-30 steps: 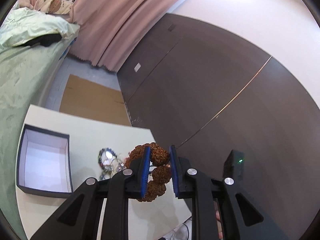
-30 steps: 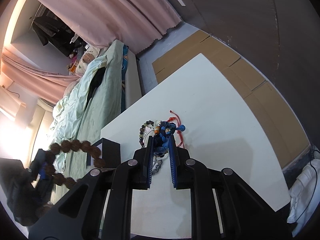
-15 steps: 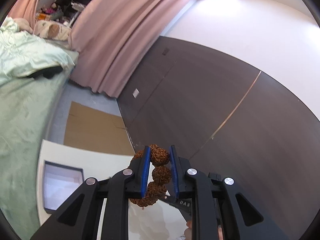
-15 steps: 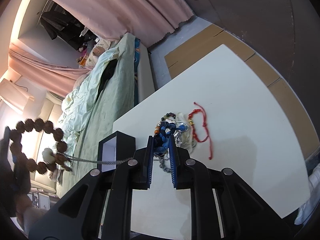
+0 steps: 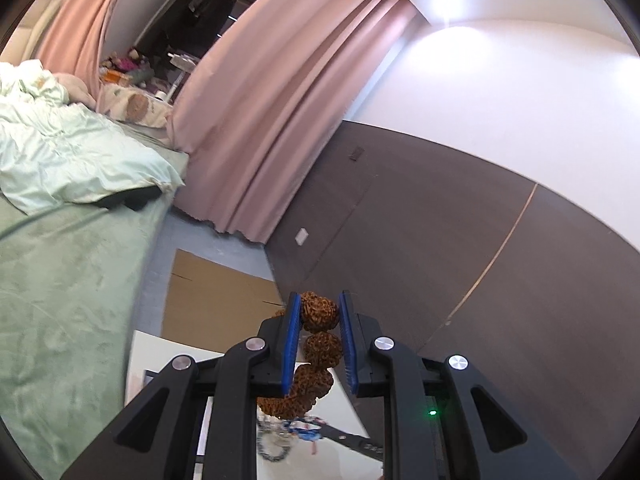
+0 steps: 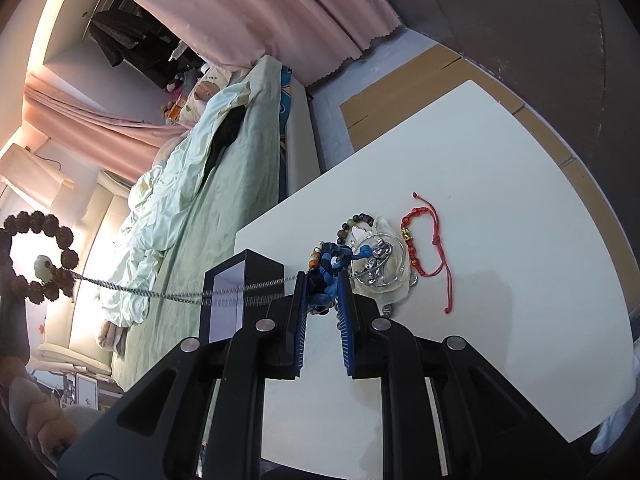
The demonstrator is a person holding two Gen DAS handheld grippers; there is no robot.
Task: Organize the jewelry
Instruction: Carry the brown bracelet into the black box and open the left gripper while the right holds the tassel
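My left gripper (image 5: 319,312) is shut on a brown knobbly bead bracelet (image 5: 316,344) and holds it high above the table. In the right wrist view that bracelet (image 6: 40,256) hangs at the far left, and a silver chain (image 6: 160,292) runs taut from it to the jewelry pile. My right gripper (image 6: 322,284) is shut on a blue beaded bracelet (image 6: 326,268) at the pile's edge. The pile (image 6: 376,264) of silver pieces and a dark bead bracelet lies on the white table (image 6: 500,200). A red cord bracelet (image 6: 424,240) lies to its right.
A black box with a white inside (image 6: 232,304) stands open on the table left of the pile. A bed with green bedding (image 6: 208,184) runs beside the table. Pink curtains (image 5: 280,100) and a dark wall panel (image 5: 440,220) stand behind. Cardboard (image 5: 216,300) lies on the floor.
My left gripper has risen and tilted up with the brown bracelet, pulling the silver chain taut. My right gripper has stayed shut on the blue bracelet at the pile.
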